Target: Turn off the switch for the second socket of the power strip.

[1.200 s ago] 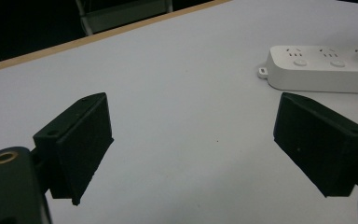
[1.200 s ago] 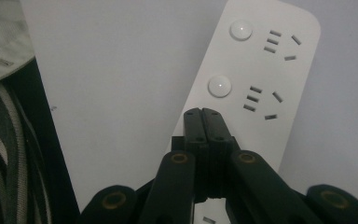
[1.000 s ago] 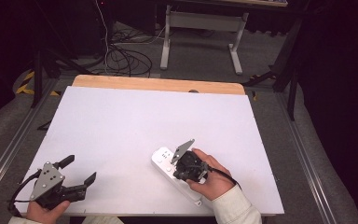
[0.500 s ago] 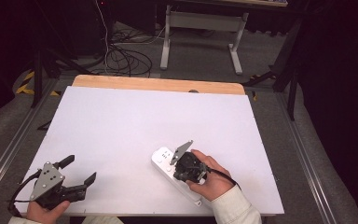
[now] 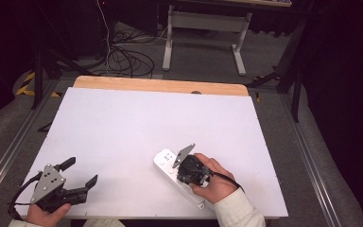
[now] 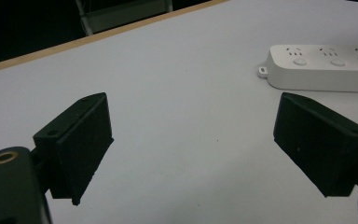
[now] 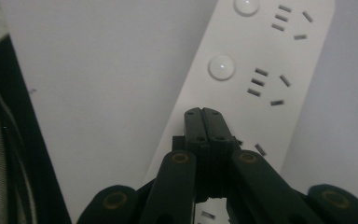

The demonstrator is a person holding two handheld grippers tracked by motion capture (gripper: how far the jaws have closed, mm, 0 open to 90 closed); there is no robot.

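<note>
High view: power strip (image 5: 177, 177) lies near counter's (image 5: 123, 123) front edge, R of centre. R gripper (image 5: 189, 170) tipped down on it, L gripper (image 5: 78, 179) idle at front-L corner.
L gripper view: jaws wide, empty.
R gripper view: jaws closed together, nothing between, tips on strip just below a round switch (image 7: 221, 67). Step looks like switch-pressing; next prob. needs tips slid onto button.

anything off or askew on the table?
Nothing damaged or spilled. The white power strip lies diagonal to the table edges; the shut right gripper points down over it. The left gripper is open, apart.
</note>
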